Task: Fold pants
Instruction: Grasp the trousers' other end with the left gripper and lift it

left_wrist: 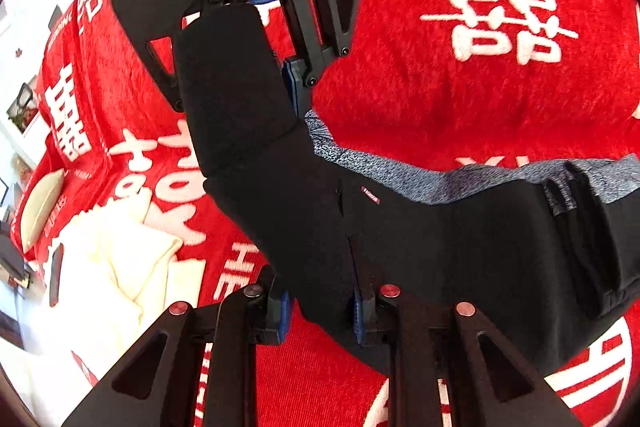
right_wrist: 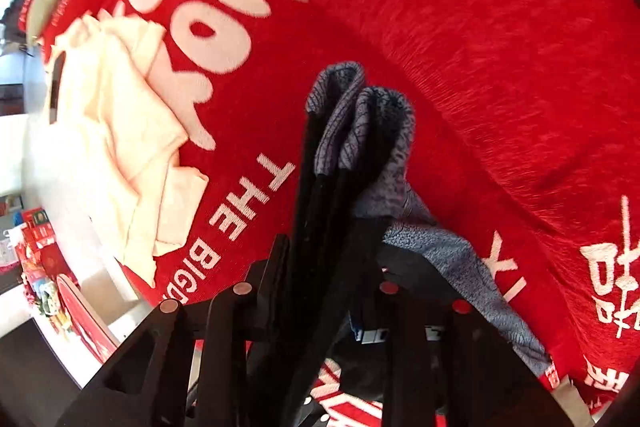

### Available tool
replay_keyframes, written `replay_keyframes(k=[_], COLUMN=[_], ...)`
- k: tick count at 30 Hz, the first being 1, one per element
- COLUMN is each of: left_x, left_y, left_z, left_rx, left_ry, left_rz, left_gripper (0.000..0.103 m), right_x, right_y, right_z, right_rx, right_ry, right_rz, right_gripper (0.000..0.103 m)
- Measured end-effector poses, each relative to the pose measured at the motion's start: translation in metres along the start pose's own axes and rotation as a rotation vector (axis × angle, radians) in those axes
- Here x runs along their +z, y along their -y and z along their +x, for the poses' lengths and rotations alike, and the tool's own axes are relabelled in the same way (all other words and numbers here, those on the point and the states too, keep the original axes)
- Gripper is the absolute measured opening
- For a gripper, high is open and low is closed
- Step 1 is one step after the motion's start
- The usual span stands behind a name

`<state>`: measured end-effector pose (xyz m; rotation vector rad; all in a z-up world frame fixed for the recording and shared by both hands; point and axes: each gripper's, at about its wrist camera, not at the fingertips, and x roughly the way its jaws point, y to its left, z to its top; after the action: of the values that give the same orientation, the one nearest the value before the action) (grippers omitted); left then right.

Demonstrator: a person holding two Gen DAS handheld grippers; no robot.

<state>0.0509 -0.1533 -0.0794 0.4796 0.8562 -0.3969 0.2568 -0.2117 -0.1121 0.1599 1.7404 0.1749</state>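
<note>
The black pants (left_wrist: 440,247) with a grey speckled lining lie lifted over a red blanket (left_wrist: 460,99). My left gripper (left_wrist: 322,315) has its blue pads apart, with an edge of the black cloth lying between them. In the left wrist view my right gripper (left_wrist: 276,39) is shut on the pants' leg end, held by a hand. In the right wrist view the pants (right_wrist: 344,155) run up out of my right gripper (right_wrist: 332,267), black cloth with folded grey cuffs at the top.
The red blanket (right_wrist: 480,47) bears white characters and letters. A crumpled cream garment (left_wrist: 120,267) lies at the left, also in the right wrist view (right_wrist: 120,131). Beyond the blanket's left edge are a white floor and small items (right_wrist: 36,267).
</note>
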Motion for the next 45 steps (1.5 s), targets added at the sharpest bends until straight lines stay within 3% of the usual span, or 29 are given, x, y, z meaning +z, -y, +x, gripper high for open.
replay_keyframes(k=[6,14,23,36,40,45], left_x=[0.011,0.023,0.038,0.029,0.017,-0.016], left_y=[0.012,0.037,0.101,0.232,0.275,0.317], left_z=[-0.025,-0.057,-0.096,-0.136,-0.133,-0.106], left_rx=[-0.025,-0.100,-0.179,-0.267,-0.291,-0.247], left_ry=[0.038,0.046,0.089,0.121,0.108,0.035], left_rz=[0.046,0.093,0.201,0.442,0.523,0.647], left_gripper=[0.024,0.024,0.024,0.024,0.024,0.024], right_x=[-0.026,-0.090,-0.173,-0.303,-0.341,-0.364], right_y=[0.024,0.071,0.142,0.267,0.307,0.348], right_z=[-0.036,-0.083,-0.121,-0.111,-0.086,-0.027], right_rx=[0.093,0.231,0.434,0.554,0.563,0.588], right_ry=[0.118,0.294,0.481,0.613,0.621,0.584], right_rz=[0.045,0.083,0.185,0.395,0.478,0.601], right_gripper=[0.028,0.028,0.019,0.017,0.017,0.018])
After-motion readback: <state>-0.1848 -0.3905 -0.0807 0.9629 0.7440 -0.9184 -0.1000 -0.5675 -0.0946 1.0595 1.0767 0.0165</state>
